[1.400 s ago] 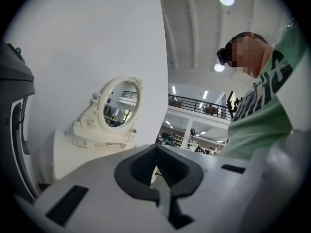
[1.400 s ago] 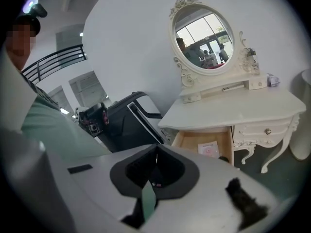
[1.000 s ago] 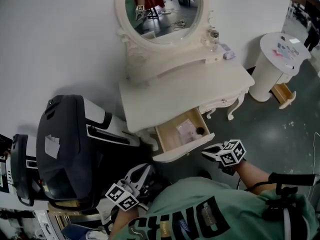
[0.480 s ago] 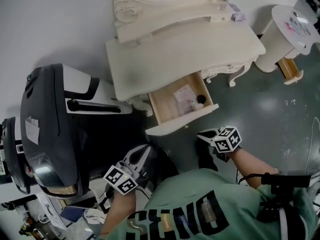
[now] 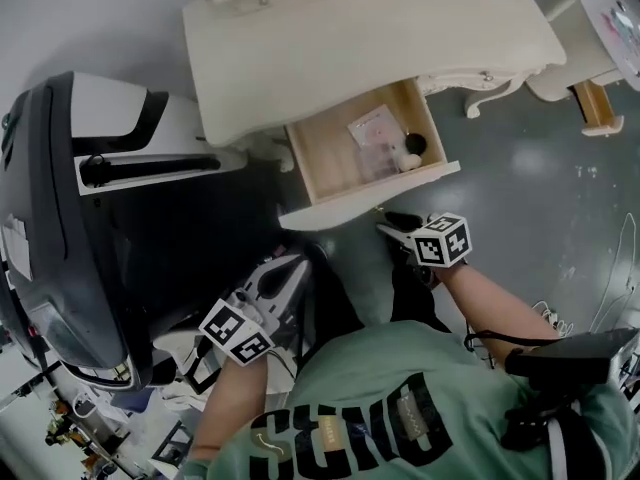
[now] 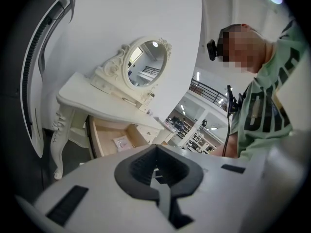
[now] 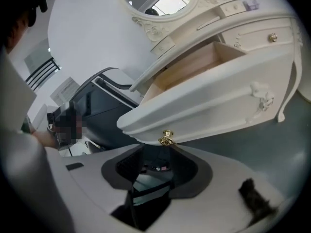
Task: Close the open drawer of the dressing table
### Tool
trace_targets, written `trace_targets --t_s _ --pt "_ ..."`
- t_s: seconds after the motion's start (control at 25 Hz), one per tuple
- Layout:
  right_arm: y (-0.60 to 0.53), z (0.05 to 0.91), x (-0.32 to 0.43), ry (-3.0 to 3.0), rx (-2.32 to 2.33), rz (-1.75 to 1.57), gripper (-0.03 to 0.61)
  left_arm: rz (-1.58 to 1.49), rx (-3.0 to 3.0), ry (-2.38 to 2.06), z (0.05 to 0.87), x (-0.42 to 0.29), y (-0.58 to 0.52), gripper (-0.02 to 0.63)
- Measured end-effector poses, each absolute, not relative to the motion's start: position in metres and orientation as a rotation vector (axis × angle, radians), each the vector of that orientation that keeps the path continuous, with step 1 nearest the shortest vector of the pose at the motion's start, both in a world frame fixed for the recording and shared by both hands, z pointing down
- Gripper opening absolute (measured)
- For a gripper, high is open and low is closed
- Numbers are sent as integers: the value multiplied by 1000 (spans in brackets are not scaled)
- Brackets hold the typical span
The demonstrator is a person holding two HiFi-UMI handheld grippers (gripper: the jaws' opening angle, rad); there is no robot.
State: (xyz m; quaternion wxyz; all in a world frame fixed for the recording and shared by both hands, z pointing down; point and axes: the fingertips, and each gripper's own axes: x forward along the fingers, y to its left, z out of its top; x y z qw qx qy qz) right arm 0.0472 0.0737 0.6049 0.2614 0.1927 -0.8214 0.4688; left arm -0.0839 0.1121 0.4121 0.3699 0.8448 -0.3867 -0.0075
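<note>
Approach step: right gripper (image 5: 395,225) below drawer (image 5: 330,158) knob (image 7: 166,139), jaws opening, empty; left gripper (image 6: 155,149) closed. Next, push front inward.

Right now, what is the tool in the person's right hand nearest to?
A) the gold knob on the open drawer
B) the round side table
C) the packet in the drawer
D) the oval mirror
A: in the right gripper view the gold knob sits at the tips of the right gripper, whose jaws are opening with nothing clamped between them.

Grey floor (image 5: 520,168), white wall (image 5: 90,18).
</note>
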Motion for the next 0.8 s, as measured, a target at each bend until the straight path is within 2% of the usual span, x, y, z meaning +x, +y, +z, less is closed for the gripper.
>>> trace_targets --t_s 0.2,0.6,0.64,0.68,0.8 --pt "59 626 41 -2208 621 1359 186 -23 2147 -972 430 -88 111 9" --pt "52 627 30 -2219 622 1467 187 -55 2137 -935 438 -79 107 9" --pt "51 628 31 -2215 626 1470 184 -54 2139 -933 438 -78 107 9" --pt "51 629 31 -2212 626 1466 143 -54 2140 -932 438 -78 107 9" --pt "52 629 31 -2215 600 1442 133 -58 2135 -931 438 -79 106 9"
